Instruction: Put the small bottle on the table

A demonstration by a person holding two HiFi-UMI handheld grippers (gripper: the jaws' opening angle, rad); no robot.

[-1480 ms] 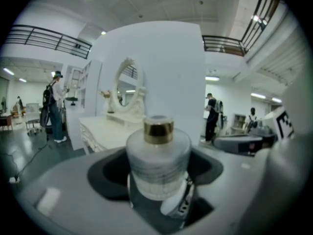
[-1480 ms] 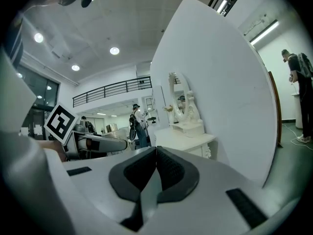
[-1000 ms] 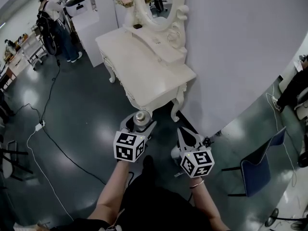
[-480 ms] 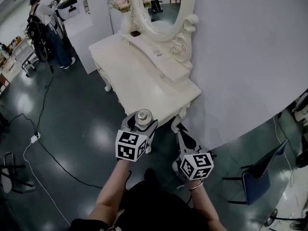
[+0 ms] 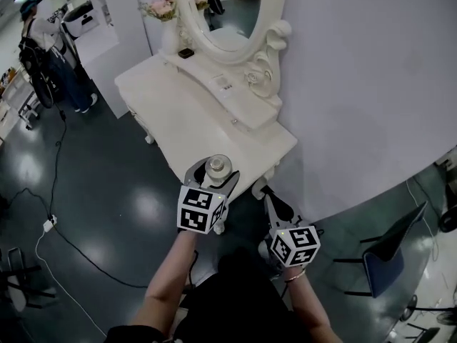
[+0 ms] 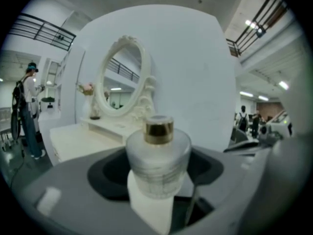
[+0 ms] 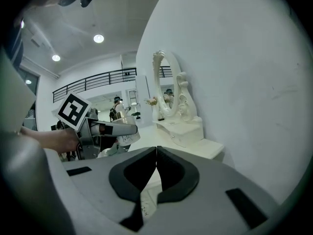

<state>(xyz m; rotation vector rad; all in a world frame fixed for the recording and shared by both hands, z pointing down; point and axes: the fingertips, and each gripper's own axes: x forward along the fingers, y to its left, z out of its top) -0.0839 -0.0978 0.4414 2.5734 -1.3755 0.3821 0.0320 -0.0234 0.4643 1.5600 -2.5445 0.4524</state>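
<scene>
White ornate dressing-table worktop [image 5: 187, 123] just ahead, small frosted glass bottle with gold cap [image 6: 157, 160] clamped round its body in left tool [image 5: 216, 176] (likely light, slippery, breakable), right tool [image 5: 275, 204] closed, empty.

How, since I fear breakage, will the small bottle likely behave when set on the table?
The small bottle looks like frosted glass, so probably rigid, heavy for its size and breakable if dropped on the table. Its squat, wide body under the gold cap suggests it should stand steadily; on its side it might roll.
</scene>
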